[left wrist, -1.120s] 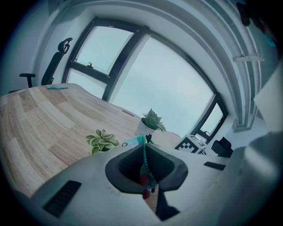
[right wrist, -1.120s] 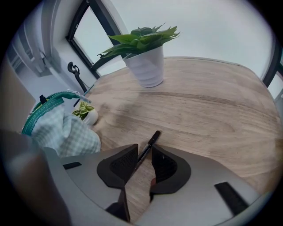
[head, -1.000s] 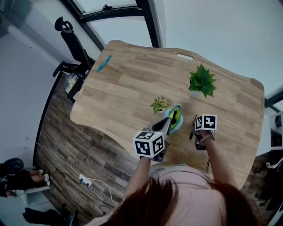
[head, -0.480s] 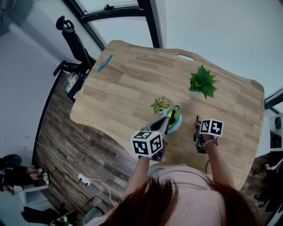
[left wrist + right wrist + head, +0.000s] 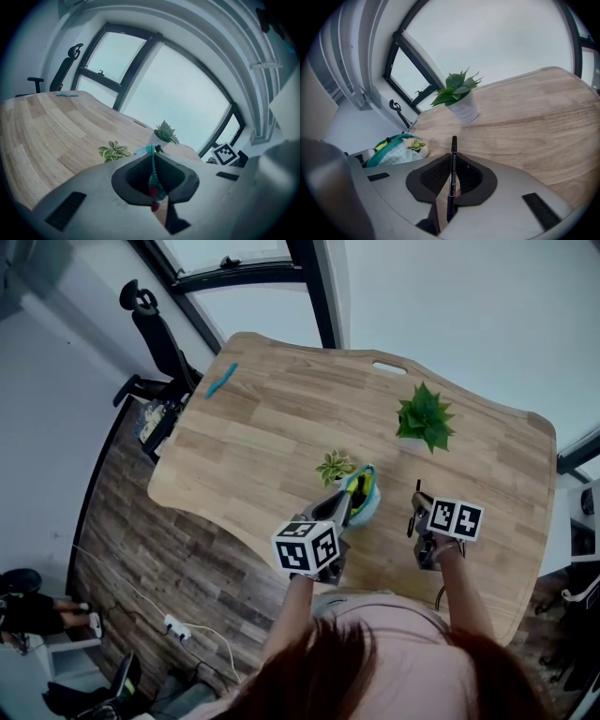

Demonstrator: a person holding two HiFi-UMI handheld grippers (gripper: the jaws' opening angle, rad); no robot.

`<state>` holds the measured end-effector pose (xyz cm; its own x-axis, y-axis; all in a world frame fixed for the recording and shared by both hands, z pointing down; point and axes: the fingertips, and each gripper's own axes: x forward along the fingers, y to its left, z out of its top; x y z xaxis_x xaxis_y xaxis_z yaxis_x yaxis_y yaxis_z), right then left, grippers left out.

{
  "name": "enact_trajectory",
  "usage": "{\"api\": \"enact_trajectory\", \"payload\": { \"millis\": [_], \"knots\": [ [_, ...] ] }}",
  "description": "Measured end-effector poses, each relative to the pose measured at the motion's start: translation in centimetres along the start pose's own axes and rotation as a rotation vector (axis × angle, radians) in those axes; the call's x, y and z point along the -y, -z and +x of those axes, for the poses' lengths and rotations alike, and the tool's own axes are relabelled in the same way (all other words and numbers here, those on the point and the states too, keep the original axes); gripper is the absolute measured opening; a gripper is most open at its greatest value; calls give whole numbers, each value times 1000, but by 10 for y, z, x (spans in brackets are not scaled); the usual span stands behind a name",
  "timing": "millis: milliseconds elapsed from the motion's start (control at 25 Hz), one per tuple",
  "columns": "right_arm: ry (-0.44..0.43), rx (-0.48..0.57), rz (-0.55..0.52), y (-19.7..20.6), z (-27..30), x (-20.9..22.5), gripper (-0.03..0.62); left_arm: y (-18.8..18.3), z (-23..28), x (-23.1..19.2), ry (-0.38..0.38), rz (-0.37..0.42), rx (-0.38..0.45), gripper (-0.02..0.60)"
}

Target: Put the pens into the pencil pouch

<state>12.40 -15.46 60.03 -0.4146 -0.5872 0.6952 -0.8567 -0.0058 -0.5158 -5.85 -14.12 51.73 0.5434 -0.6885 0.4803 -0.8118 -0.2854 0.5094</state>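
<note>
The pencil pouch (image 5: 368, 510) sits open with something yellow-green inside, and my left gripper (image 5: 153, 185) is clamped on its teal zipper edge. My right gripper (image 5: 451, 183) just closed on a black pen (image 5: 453, 152), which pokes out past the jaws, right of the pouch.

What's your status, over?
Left gripper shut on edge of teal-zippered pale fabric pouch. Right gripper just closed on thin black pen. Small striped-leaf potted plant beside pouch.
</note>
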Motion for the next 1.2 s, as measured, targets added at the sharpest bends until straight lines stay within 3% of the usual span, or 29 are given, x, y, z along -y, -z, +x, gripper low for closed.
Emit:
{"api": "enact_trajectory", "payload": {
  "millis": [360,680,1200],
  "knots": [
    [-107,166,6,-37,-23,-36,34,1,-3,0,-9,3,-5,12],
    [-294,348,59,-75,-45,-74,32,1,-5,1,-9,16,-19,12],
    [-509,514,25,-100,-68,-118,32,3,-6,3,-12,19,-26,12]
  ]
}}
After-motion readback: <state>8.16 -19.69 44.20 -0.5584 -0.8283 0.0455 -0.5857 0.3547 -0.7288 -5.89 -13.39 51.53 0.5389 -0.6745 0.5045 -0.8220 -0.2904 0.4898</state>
